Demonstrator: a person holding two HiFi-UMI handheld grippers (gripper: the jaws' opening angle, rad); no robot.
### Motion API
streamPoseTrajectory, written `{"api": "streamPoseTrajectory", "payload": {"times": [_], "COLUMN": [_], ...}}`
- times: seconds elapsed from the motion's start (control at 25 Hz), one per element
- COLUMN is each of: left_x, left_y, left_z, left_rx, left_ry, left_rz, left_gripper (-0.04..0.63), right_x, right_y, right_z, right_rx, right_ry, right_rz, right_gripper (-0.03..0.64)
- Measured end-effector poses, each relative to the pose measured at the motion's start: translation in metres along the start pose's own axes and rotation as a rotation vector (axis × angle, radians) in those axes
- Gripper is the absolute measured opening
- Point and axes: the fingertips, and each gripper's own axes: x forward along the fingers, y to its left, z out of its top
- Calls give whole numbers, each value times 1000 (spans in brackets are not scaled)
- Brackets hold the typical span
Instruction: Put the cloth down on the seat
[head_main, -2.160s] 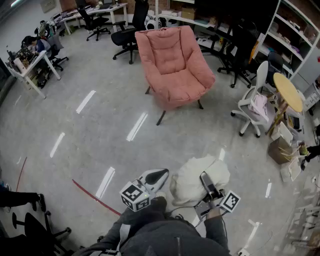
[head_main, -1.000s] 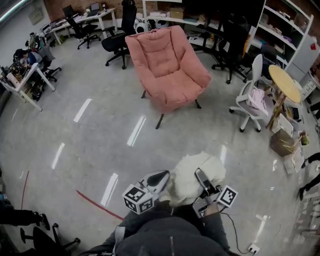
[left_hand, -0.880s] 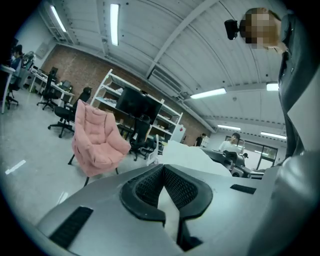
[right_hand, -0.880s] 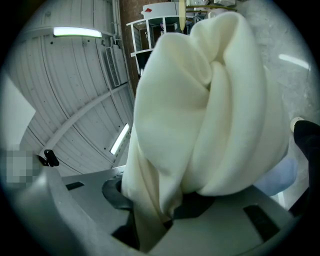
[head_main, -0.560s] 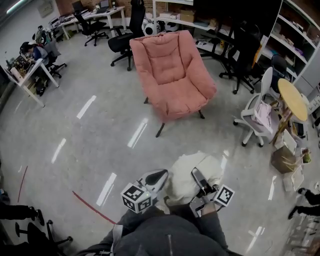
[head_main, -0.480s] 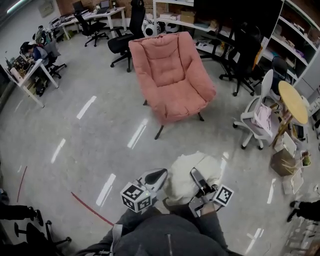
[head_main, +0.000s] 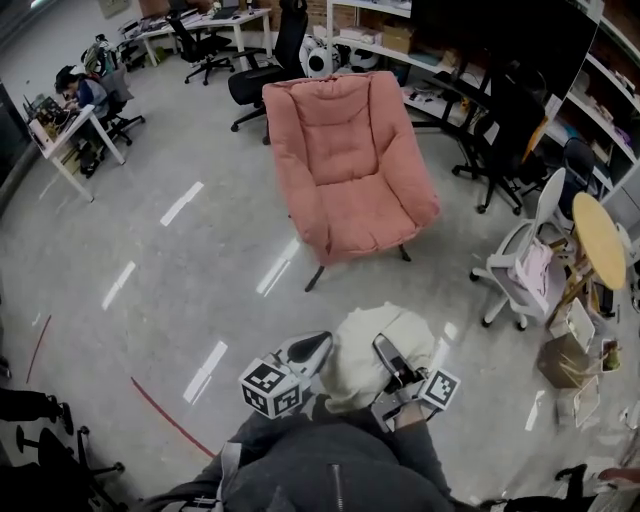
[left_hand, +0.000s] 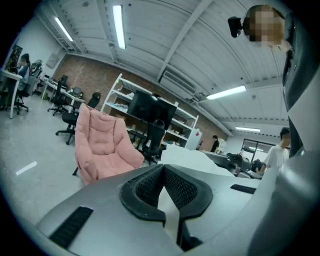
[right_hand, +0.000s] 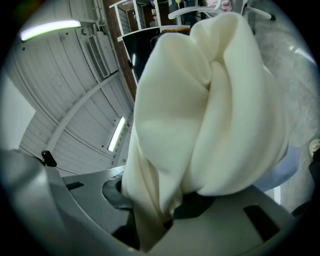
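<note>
The left gripper (head_main: 316, 347) and right gripper (head_main: 382, 349) each have their fingers clamped on the bunched cream cloth (head_main: 412, 335), carrying it between them clear of the floor (head_main: 190, 280), probably so it won't drag, well short of the pink armchair's seat (head_main: 368, 215).

Pink armchair (head_main: 350, 165) closer, cream cloth (head_main: 360, 350) brought up to it
Vs approx 2 s ago, head view: chair looms bigger and sits lower in frame; bare floor btw its front legs and the cloth has shrunk. Round wooden table (head_main: 600, 240) and white office chair (head_main: 518, 265) have slid down-right twd the edge; red floor line (head_main: 165, 415) has shifted lower-left.
</note>
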Motion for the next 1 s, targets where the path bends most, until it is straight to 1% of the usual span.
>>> {"api": "streamPoseTrajectory", "payload": {"times": [0.16,0.32,0.56,0.76,1.0], "left_x": [29,52,58,65,78], "left_y": [14,15,14,17,18], "left_z": [7,11,1,2,4], "left_rx": [-3,-1,-8,-14,-17], "left_ry": [-8,-19,27,33,32], "left_rz": [33,51,77,82,57], "left_gripper": [9,9,9,9,9], "right_x": [10,14,10,5,5], "right_y": [-6,-11,-18,-24,-23], "right_z": [24,43,51,59,71], "right_rx": [14,22,60,83,75], "right_ry": [26,34,17,-5,-29], "right_rz": [3,4,-12,-30,-31], "right_gripper": [147,147,147,147,147]}}
